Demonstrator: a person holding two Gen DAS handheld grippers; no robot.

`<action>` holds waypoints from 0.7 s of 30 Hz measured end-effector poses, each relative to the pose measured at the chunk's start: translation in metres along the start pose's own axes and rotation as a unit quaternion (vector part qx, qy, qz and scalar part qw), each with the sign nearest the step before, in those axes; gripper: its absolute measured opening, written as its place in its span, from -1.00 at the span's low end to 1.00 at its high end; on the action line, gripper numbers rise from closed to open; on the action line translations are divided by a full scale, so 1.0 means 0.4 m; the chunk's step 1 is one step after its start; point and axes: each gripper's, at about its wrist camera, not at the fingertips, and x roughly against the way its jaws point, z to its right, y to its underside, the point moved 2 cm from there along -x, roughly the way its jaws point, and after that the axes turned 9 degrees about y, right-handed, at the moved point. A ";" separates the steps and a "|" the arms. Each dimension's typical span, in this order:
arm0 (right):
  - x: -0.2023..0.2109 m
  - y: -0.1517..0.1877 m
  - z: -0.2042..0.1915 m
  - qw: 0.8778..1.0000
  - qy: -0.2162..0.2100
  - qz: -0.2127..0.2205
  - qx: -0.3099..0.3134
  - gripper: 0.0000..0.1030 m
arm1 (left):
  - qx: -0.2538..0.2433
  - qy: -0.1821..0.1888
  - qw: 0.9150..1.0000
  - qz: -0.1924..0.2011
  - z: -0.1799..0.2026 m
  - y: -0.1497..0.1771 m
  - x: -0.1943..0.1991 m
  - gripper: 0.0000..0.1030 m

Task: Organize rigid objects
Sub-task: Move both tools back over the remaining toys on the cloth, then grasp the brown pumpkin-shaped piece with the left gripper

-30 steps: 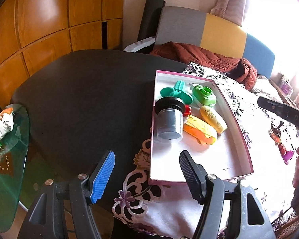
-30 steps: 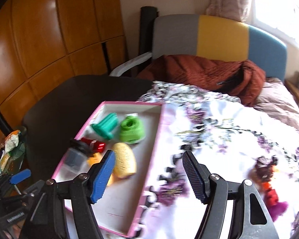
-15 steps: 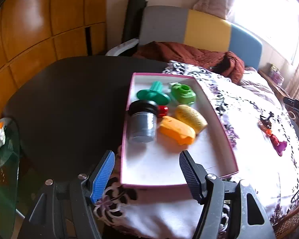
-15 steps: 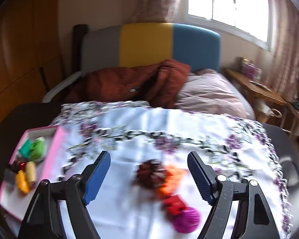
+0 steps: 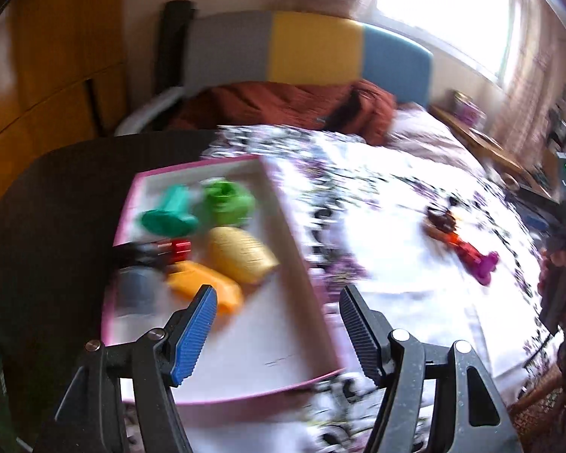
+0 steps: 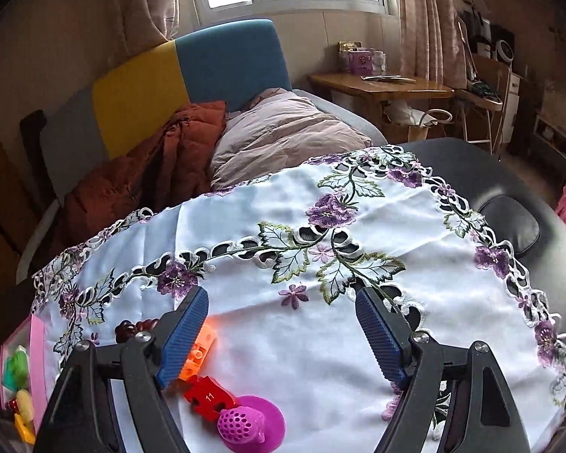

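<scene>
Both claws open over the bench, toys split between tray and cloth.

Our left claw hangs with its jaws wide apart and nothing between them, above the near end of the pink tray. The left view is blurred, but in the tray we make out a teal toy, a green toy, a yellow toy, an orange toy, a red piece and a grey cup. Our right claw is also spread and holds nothing, low over the flowered cloth. Just beside its left finger lie an orange block, a red block, a magenta strainer and a dark brown toy. These sit on the cloth, well apart from the tray.
</scene>
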 end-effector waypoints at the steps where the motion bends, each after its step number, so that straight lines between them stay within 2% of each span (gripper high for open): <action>1: 0.000 0.001 0.001 1.000 0.002 -0.002 -0.002 0.62 | -0.014 0.004 1.000 -0.005 0.024 -0.008 -0.018 0.32; 6: -0.012 0.008 0.012 1.000 -0.002 -0.019 -0.018 0.63 | -0.056 0.045 0.997 -0.030 0.144 -0.048 -0.110 0.32; 12: -0.018 0.007 0.025 0.999 -0.008 -0.032 -0.036 0.62 | -0.097 0.094 0.990 -0.035 0.287 -0.095 -0.213 0.25; 18: -0.020 0.000 0.040 0.997 -0.019 -0.036 -0.058 0.62 | -0.135 0.116 0.983 -0.049 0.404 -0.150 -0.310 0.25; 21: -0.027 -0.002 0.048 0.996 -0.026 -0.042 -0.070 0.63 | -0.153 0.111 0.980 -0.055 0.449 -0.175 -0.360 0.25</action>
